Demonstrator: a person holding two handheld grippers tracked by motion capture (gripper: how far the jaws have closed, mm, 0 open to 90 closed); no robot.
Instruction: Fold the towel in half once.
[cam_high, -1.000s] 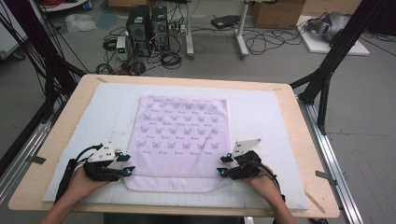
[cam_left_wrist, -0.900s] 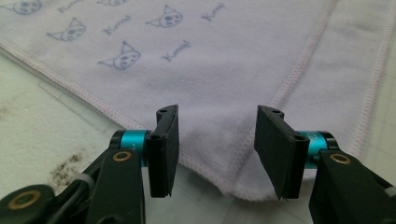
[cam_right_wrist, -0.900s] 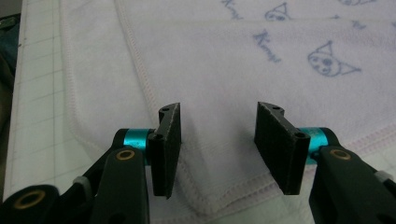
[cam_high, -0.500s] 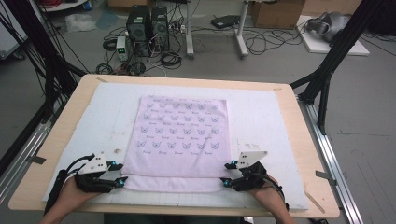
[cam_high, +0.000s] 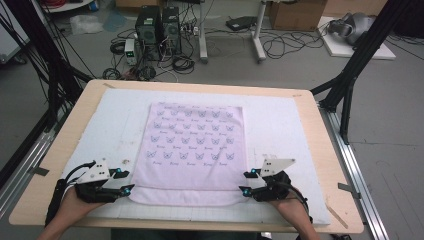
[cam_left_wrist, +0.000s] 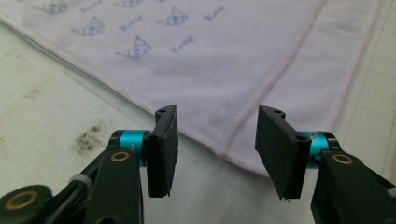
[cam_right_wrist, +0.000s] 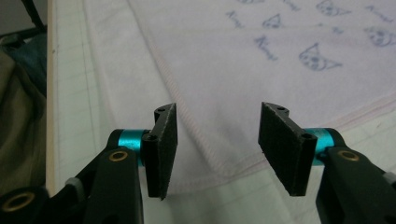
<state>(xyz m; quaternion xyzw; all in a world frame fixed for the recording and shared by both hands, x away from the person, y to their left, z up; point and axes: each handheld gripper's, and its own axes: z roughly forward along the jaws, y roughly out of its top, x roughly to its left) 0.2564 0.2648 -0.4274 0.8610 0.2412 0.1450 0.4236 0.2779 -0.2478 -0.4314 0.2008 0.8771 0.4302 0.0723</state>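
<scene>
The high view is evenly lit from above, soft and rather low in detail, with faint shadows under the worktop (cam_high: 320, 125) edge. Both gripper views are dimmer and cooler. There the black fingers (cam_left_wrist: 163, 149) are sharp, while the lilac cloth (cam_left_wrist: 224, 60) blurs toward the top. No glare; corners darken slightly.
</scene>
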